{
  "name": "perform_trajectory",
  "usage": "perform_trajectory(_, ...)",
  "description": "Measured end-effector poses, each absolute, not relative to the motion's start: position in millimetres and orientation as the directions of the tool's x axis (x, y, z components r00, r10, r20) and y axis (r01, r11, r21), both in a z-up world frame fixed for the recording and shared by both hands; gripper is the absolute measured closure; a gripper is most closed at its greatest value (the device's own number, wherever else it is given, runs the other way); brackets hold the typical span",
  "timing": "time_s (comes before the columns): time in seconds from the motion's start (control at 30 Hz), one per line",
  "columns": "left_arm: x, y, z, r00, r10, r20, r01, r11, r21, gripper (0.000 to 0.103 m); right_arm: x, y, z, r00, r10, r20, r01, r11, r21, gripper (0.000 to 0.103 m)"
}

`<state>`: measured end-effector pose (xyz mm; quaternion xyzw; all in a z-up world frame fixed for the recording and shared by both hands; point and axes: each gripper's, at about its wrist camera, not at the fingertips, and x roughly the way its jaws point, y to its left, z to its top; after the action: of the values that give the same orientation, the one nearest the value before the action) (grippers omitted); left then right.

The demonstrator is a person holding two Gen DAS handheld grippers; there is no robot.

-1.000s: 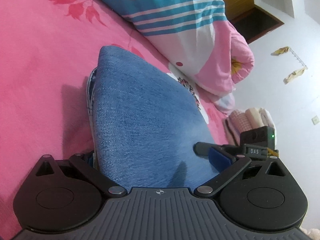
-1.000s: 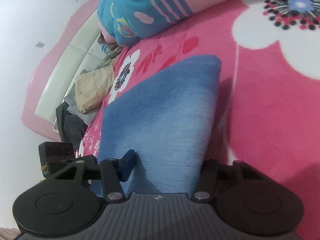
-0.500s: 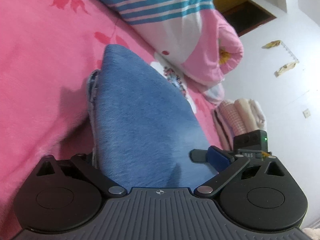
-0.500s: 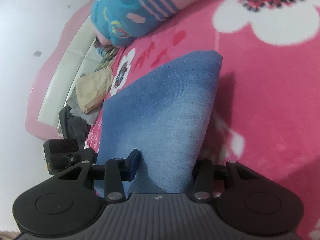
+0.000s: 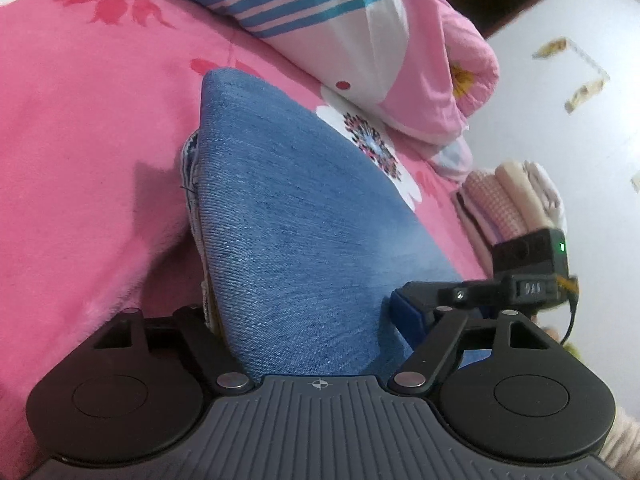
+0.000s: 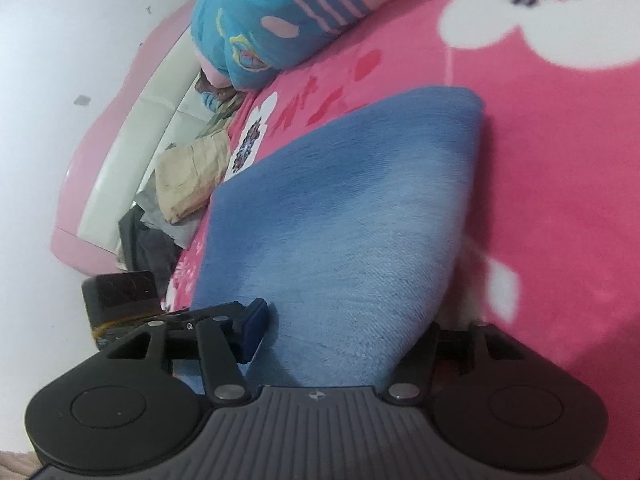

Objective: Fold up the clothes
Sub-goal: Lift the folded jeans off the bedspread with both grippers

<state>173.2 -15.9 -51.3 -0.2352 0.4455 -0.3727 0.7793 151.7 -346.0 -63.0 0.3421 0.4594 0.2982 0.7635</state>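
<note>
Folded blue denim garment [image 5: 304,216] lying on the bed's pink flowered blanket [image 5: 80,140], running forward from between the fingers of both hand-held grippers. Left hand-held gripper [image 5: 308,320] about half open and closing, denim between its fingers; blue pad of the right-side finger [image 5: 408,316] resting against the cloth, the left-side finger tucked beside the layered edge of the fold. Firmness of the grip: cannot tell. Right hand-held gripper [image 6: 344,332] about half open and opening, denim between its fingers too; blue pad [image 6: 254,330] on the left side touching the cloth, the other finger hidden past the garment's right edge.

Ahead of both hand-held grippers, past the far end of the denim, a rolled quilt in blue stripes, white and pink [image 5: 360,20]. In the left view, ahead to the right, a stack of pale folded clothes [image 5: 516,196] near a white wall. In the right view, ahead to the left, a loose heap of beige and dark clothes [image 6: 176,200] against the pink-and-white headboard [image 6: 120,152].
</note>
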Motion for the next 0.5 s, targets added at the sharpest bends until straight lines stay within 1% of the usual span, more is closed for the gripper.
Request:
perform_trajectory(0.03, 172.5, -13.9, -51.1, 0.331, -0.790, -0.516, 0.362, 0.612, -0.703, 0.035, 150.7, -345.5, -62.1, 0.412, 0.768, -0.491, -0.140, 0.585, 0.799, 0.048)
perform_trajectory(0.1, 169.9, -13.1, -48.3, 0.341, -0.784, -0.518, 0.353, 0.618, -0.703, 0.040, 147.8, -346.3, -59.6, 0.429, 0.762, -0.485, -0.128, 0.582, 0.803, 0.056)
perform_trajectory(0.2, 165.9, -15.6, -40.8, 0.355, -0.775, -0.523, 0.362, 0.630, -0.687, 0.043, 144.1, -345.6, -52.4, 0.449, 0.750, -0.486, -0.116, 0.588, 0.800, 0.065)
perform_trajectory(0.3, 164.1, -16.8, -35.3, 0.360, -0.774, -0.521, 0.364, 0.631, -0.685, 0.046, 141.2, -343.0, -41.9, 0.458, 0.732, -0.504, -0.116, 0.612, 0.782, 0.067)
perform_trajectory(0.5, 154.9, -16.3, -25.6, 0.362, -0.787, -0.499, 0.369, 0.613, -0.699, 0.046, 131.1, -340.7, -23.5, 0.474, 0.715, -0.514, -0.130, 0.634, 0.762, 0.068)
